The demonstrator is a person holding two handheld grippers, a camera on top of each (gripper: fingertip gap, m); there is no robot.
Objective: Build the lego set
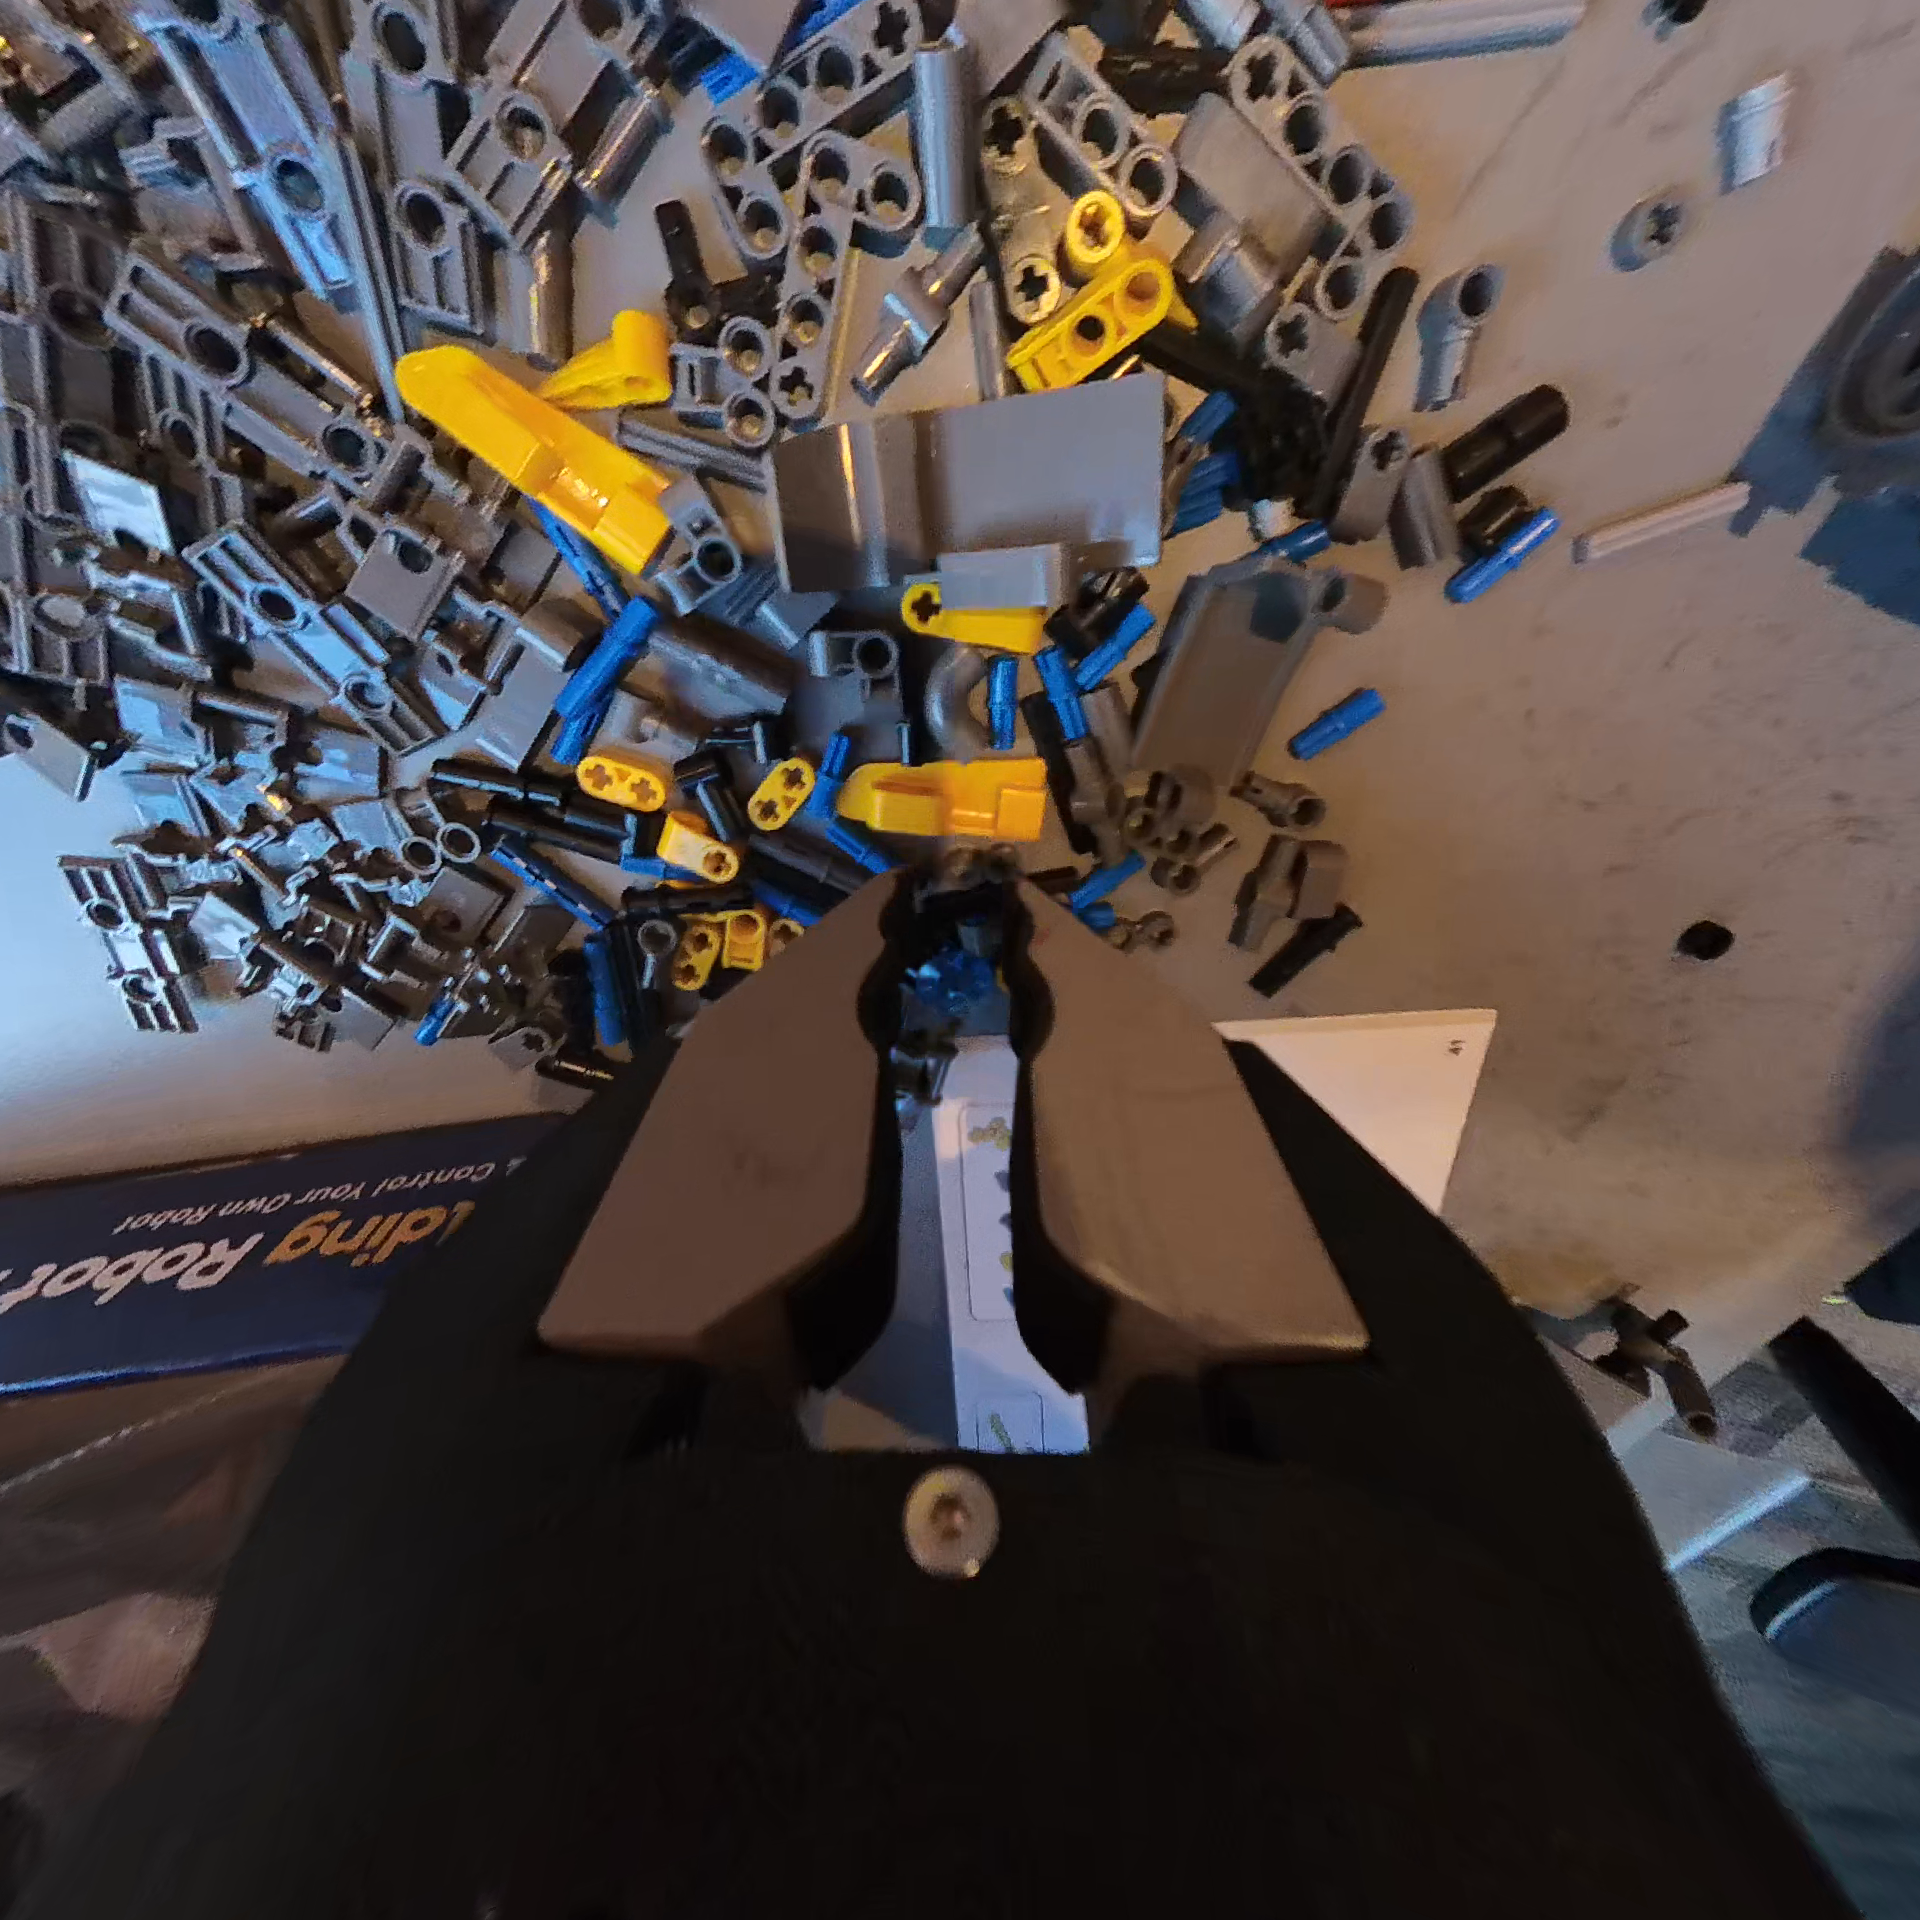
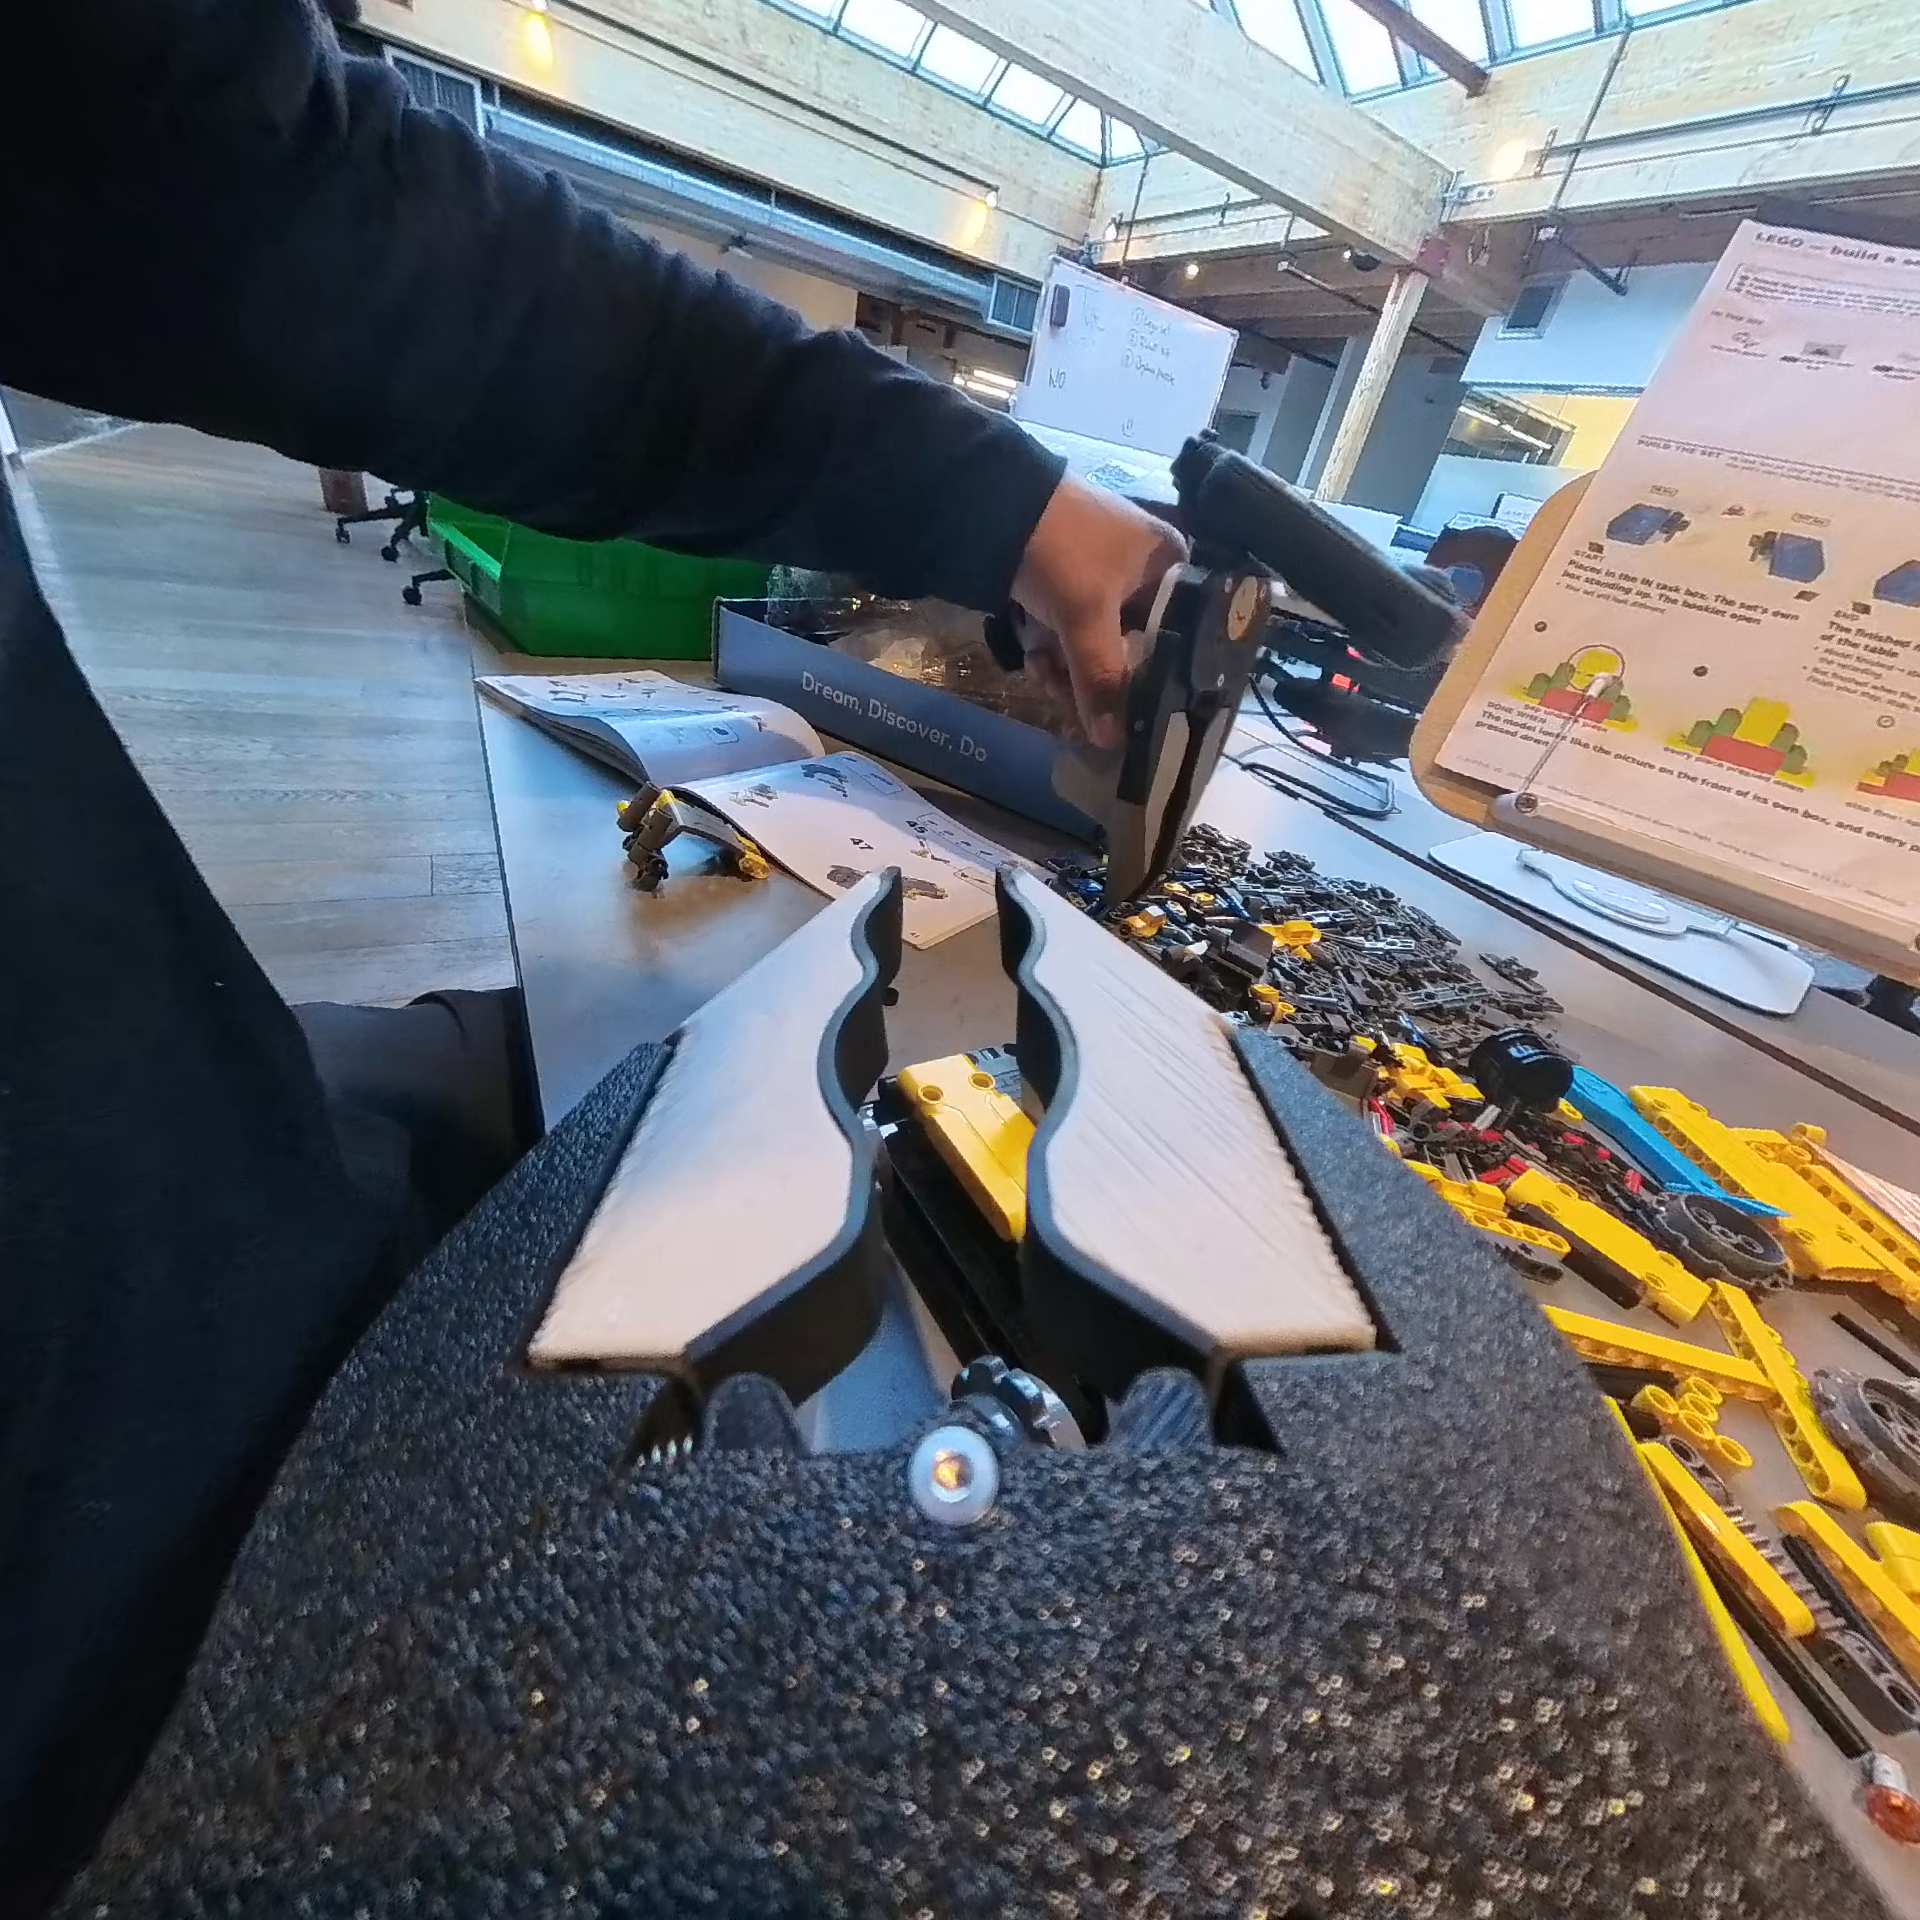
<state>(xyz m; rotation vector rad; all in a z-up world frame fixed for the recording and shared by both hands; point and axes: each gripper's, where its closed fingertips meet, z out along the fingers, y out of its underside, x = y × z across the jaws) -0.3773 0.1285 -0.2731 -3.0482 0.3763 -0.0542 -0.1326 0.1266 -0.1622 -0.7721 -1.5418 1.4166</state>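
My left gripper [image 1: 961, 883] points down into a pile of small grey, black, blue and yellow building pieces [image 1: 727, 623]. Its tips are closed on a small dark piece [image 1: 961, 864] at the near edge of the pile. It also shows in the right wrist view [image 2: 1127, 883], held by a hand [image 2: 1091, 613], tips in the pile [image 2: 1351, 935]. My right gripper [image 2: 948, 883] hovers above the table's near edge. A yellow and black assembly [image 2: 966, 1132] sits gripped between its fingers, back from the tips.
An open instruction booklet [image 2: 727, 769] and a dark blue box [image 2: 894, 727] lie behind the pile. A small grey and yellow assembly [image 2: 655, 821] sits by the booklet. Yellow beams and wheels [image 2: 1662, 1247] lie at right. An instruction board on a stand [image 2: 1714, 623] stands far right. A green bin [image 2: 582, 582] is behind. The grippers' ends are close to 25 cm from one another.
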